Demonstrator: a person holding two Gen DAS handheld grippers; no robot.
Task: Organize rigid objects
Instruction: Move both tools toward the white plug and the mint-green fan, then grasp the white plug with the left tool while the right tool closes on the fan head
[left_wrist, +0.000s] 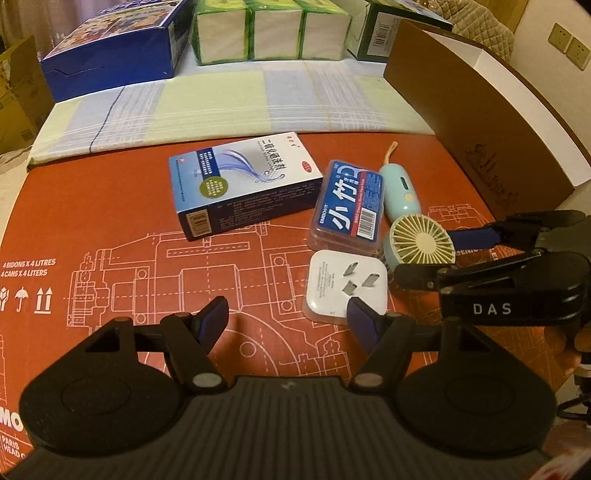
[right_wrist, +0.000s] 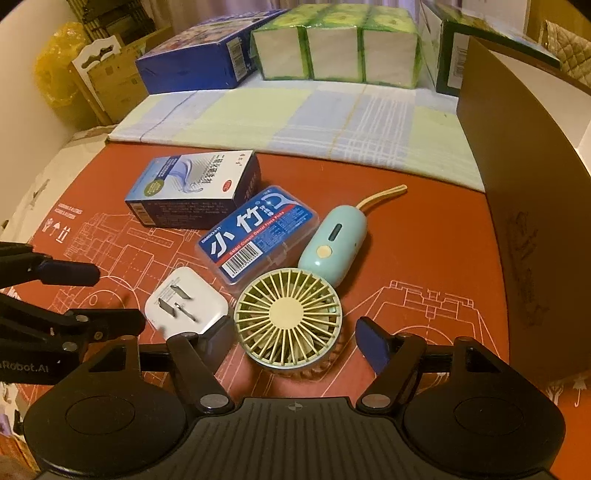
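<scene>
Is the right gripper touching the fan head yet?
Apart. Right wrist view shows red mat between the fan head and both jaws of the open right gripper.

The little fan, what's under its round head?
The fan lies on the red mat, its round head over its own mint base. The floss box sits just behind. Whatever is under the head is hidden.

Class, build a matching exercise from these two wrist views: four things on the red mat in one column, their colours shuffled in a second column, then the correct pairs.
Column one:
1. plug adapter
2. fan head
3. fan handle
4. floss case

Column two:
A. mint green
B. white
C. blue label, clear plastic
D. pale yellow grille

Pairs: 1-B, 2-D, 3-A, 4-C.
</scene>
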